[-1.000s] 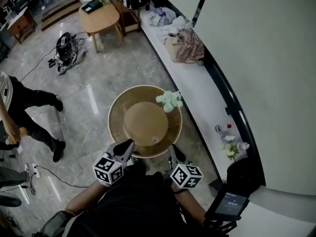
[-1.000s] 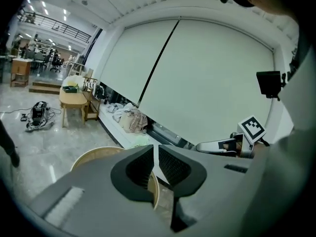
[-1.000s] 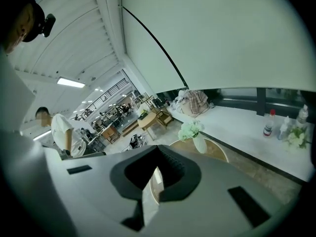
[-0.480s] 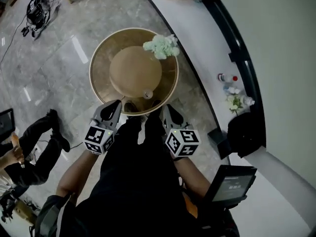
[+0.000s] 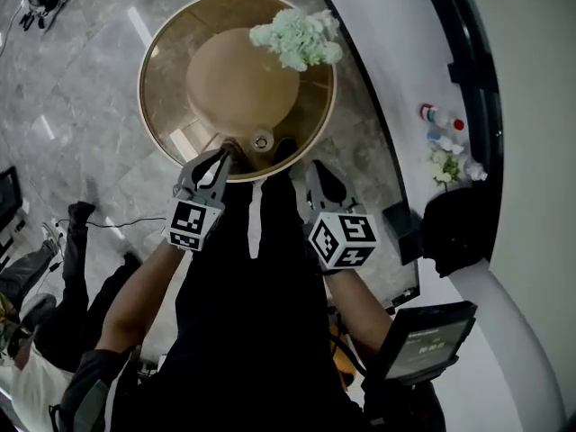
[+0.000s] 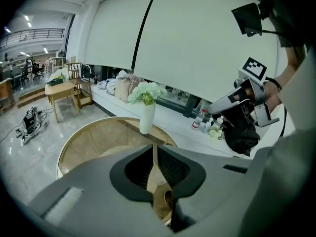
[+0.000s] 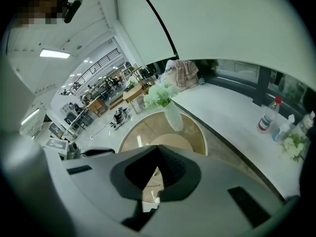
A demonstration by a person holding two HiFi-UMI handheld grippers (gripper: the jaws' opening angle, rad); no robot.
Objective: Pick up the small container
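Observation:
The small container [image 5: 261,141], a little round pot, sits near the front edge of the round table [image 5: 162,106], on its glass ring just off the wooden centre. My left gripper [image 5: 224,153] is shut and empty, its tips just left of the container and apart from it. In the left gripper view the jaws [image 6: 154,157] meet over the tabletop. My right gripper [image 5: 314,166] hangs to the right of the container, past the table's rim, jaws together with nothing held. Its own view shows its tips [image 7: 158,151] closed above the table.
A white vase of pale green flowers [image 5: 297,39] stands at the table's far right. A white ledge [image 5: 387,79] with small bottles [image 5: 441,120] runs along the right. A black bag [image 5: 450,232] and a screen [image 5: 418,349] are at the right, a person's legs [image 5: 36,304] at the left.
Both grippers have come down and forward to the table's near edge. The head view has tilted down, so the table and container appear larger and closer.

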